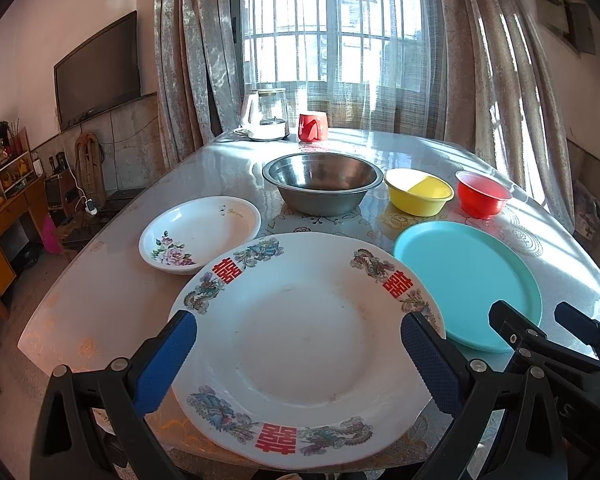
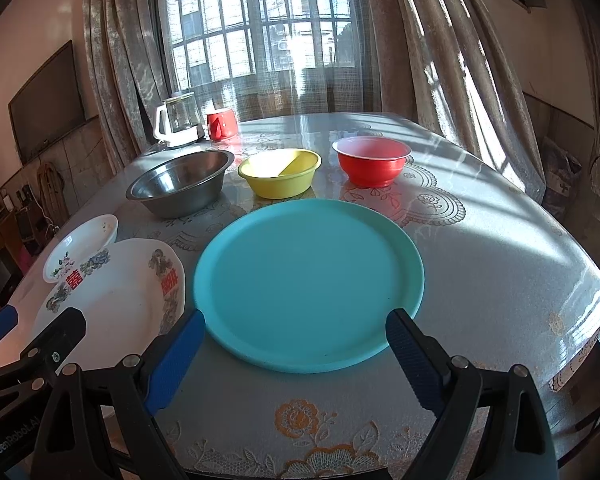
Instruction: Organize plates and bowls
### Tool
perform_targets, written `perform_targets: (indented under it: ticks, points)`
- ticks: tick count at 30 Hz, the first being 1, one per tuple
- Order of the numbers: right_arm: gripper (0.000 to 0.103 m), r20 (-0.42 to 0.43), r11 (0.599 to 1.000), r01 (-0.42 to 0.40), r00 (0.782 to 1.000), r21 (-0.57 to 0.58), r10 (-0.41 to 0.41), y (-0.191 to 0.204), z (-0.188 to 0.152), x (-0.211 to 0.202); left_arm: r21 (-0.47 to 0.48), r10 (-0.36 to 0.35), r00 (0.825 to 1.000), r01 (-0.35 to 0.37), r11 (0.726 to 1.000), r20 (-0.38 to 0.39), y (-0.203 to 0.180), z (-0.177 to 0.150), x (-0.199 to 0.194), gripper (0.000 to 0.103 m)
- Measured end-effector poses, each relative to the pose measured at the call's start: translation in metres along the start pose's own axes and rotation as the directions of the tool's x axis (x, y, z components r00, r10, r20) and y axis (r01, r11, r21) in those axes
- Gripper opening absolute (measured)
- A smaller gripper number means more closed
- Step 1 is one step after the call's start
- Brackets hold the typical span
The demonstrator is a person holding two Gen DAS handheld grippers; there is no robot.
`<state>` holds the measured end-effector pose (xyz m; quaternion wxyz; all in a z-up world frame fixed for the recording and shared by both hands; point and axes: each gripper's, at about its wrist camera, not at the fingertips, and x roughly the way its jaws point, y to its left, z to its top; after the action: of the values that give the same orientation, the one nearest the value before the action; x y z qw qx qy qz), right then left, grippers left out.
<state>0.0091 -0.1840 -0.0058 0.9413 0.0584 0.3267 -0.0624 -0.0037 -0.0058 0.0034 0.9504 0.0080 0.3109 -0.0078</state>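
While both grippers, left (image 1: 298,354) and right (image 2: 296,354), hang spread wide and empty over the big white plate (image 1: 304,356) & teal plate (image 2: 308,284) lying side by side at the table (image 2: 500,280) edge, a shallow rim pinch could prob slip, knocking one off

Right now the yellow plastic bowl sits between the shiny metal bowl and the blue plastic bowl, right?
Not quite: the right wrist view shows the yellow plastic bowl between the shiny metal bowl and a red plastic bowl, not a blue one.
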Motion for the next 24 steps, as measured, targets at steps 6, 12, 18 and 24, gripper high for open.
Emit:
perform_targets:
  ticks: [6,12,18,24]
  points:
    - [0.094,0.001,1.0,-0.001,1.0,0.004,0.001,-0.001,0.0,0.0,0.003,-0.002,1.0,0.002,1.0,-0.004,-0.002,0.0,0.003,0.103]
    - [0.094,-0.003,1.0,-0.001,1.0,0.013,0.001,-0.004,0.001,0.003,0.013,-0.008,1.0,0.008,1.0,-0.01,-0.005,0.0,0.006,0.103]
    - [0.094,-0.013,1.0,-0.004,1.0,0.027,0.005,-0.008,0.0,0.008,0.024,-0.025,0.999,0.026,0.999,-0.029,-0.009,-0.001,0.01,0.103]
    - [0.094,-0.021,0.999,-0.02,1.0,0.043,0.021,-0.014,0.0,0.011,0.033,-0.108,0.991,0.111,0.993,-0.074,-0.014,0.001,0.018,0.103]
